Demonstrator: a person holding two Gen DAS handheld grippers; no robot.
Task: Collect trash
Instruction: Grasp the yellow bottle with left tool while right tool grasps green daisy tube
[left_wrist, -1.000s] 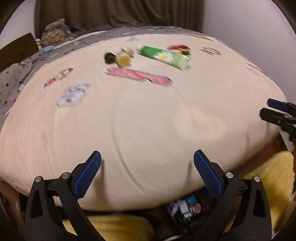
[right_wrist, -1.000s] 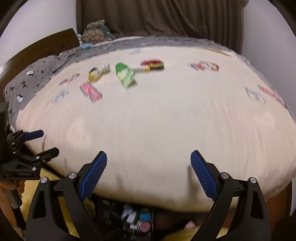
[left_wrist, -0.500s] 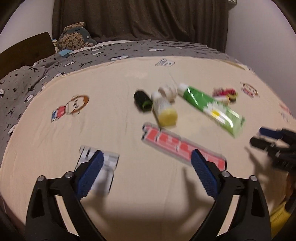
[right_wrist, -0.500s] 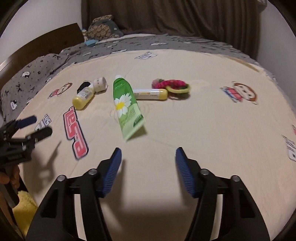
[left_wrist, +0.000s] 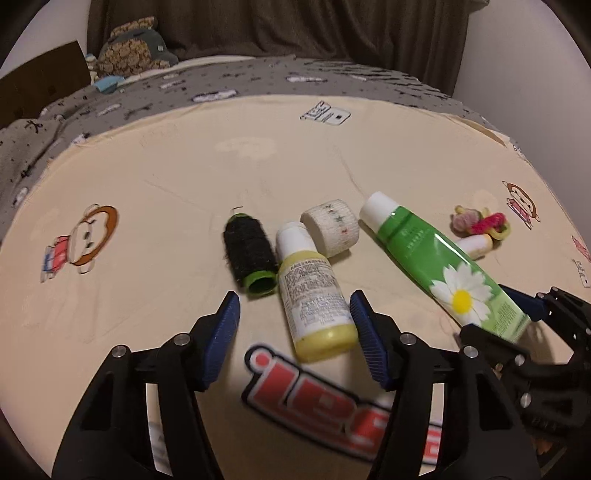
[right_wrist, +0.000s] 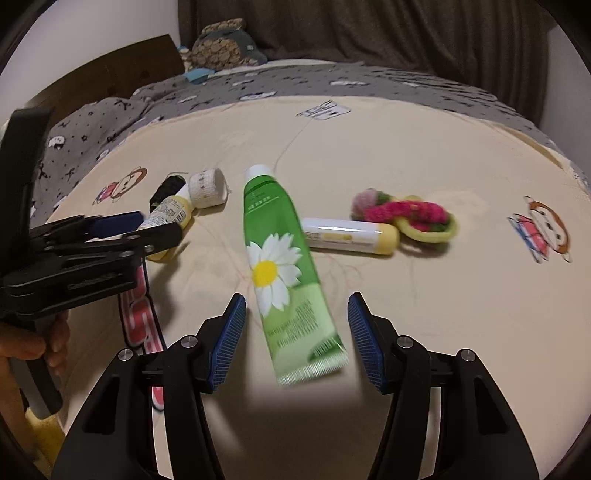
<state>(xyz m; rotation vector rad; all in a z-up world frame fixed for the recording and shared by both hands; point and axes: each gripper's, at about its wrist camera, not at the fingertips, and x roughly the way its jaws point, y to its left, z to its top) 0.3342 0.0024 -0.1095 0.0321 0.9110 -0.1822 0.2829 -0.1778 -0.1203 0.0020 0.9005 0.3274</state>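
Left wrist view: the left gripper, jaws closing but not yet touching, frames the yellow bottle at lower centre on the bedsheet. Right wrist view: the right gripper, jaws half-wide, straddles the green tube at centre without pressing it.

No wording can be read for certain. The yellow squeeze bottle carries a fine-print label, and the green daisy tube has small lettering, both too blurred.
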